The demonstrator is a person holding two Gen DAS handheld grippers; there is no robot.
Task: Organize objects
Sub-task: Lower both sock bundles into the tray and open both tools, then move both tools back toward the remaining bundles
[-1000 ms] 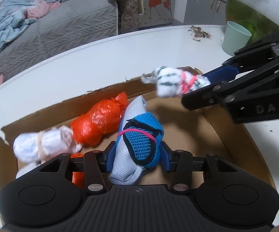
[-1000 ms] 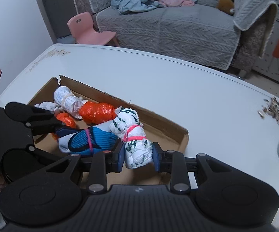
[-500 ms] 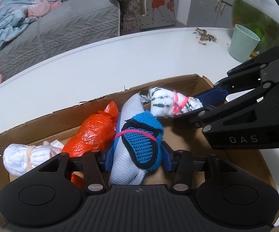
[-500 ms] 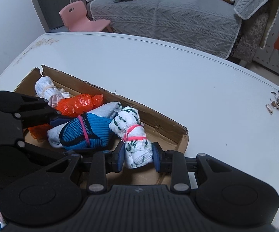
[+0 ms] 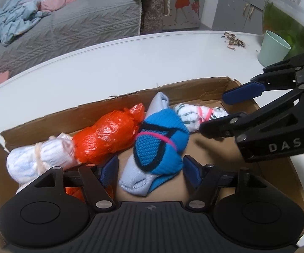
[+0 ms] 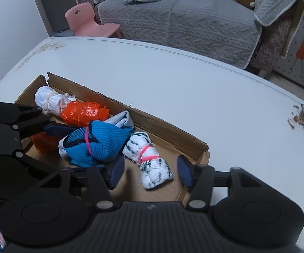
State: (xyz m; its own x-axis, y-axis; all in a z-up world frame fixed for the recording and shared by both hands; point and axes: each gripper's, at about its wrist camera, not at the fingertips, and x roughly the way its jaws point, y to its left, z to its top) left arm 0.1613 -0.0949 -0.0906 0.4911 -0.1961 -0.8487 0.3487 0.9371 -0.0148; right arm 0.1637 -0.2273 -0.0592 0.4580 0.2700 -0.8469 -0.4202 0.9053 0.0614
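Observation:
An open cardboard box (image 5: 173, 88) sits on the white table. A blue and grey sock bundle (image 5: 158, 145) tied with a pink band lies on its floor between the pads of my left gripper (image 5: 150, 170). Its jaws are opening and the pads stand clear of the bundle. My right gripper (image 6: 149, 172) is opening too, and a white bundle with green marks (image 6: 149, 162) lies loose between its pads at the box's right end. An orange plastic bundle (image 5: 109, 137) and a white bundle (image 5: 36, 160) lie further left in the box (image 6: 162, 130).
A mint cup (image 5: 274, 48) and a glass fish bowl (image 5: 288, 21) stand at the table's far right, with seed shells (image 5: 234, 41) nearby. Beyond the table are a grey sofa (image 6: 183, 21) and a pink chair (image 6: 86, 21).
Both grippers came down into the box and opened. The blue bundle and the white-green bundle, held a second ago, now lie free on the box floor.

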